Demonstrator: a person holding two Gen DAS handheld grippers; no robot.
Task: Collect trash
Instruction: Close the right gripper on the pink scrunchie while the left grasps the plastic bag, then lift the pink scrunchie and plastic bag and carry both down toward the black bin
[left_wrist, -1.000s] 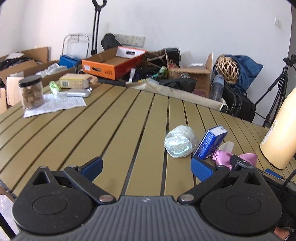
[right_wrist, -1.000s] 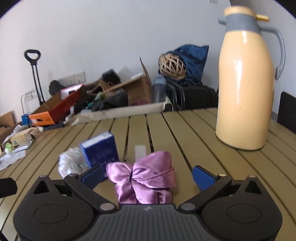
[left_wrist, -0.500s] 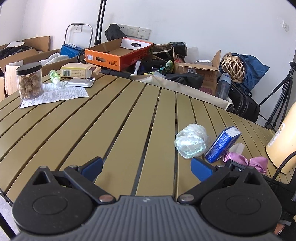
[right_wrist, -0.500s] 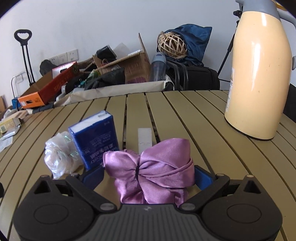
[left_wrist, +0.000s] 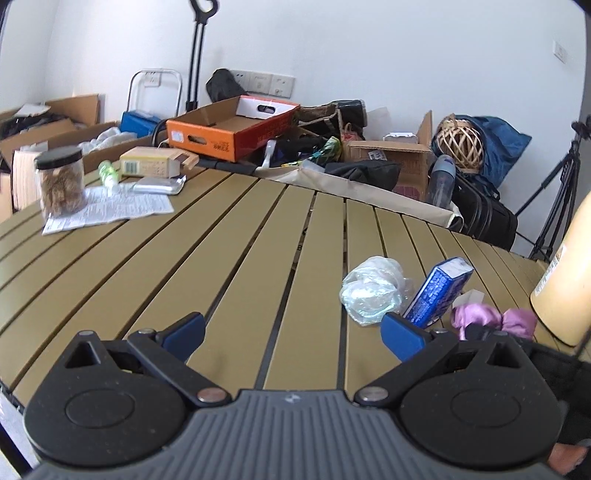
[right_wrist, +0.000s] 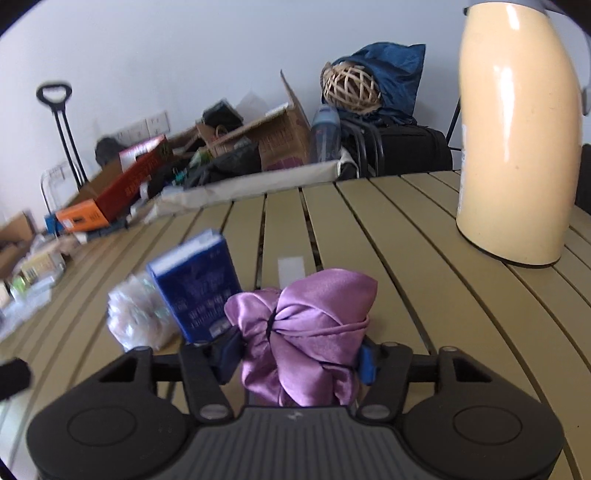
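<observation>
I am in the step of taking the purple satin bundle (right_wrist: 306, 325) from the slatted table (right_wrist: 424, 240): my right gripper (right_wrist: 299, 356) is closing on it, and the blue pads already touch the cloth on both sides. My left gripper (left_wrist: 291, 332) waits with its jaws wide apart and nothing between them, near the crumpled plastic wrap (left_wrist: 371, 290) and the blue packet (left_wrist: 437, 291). Next, I think, I must finish the squeeze until the slippery cloth is firm, then lift it straight without knocking the packet just beside it.
</observation>
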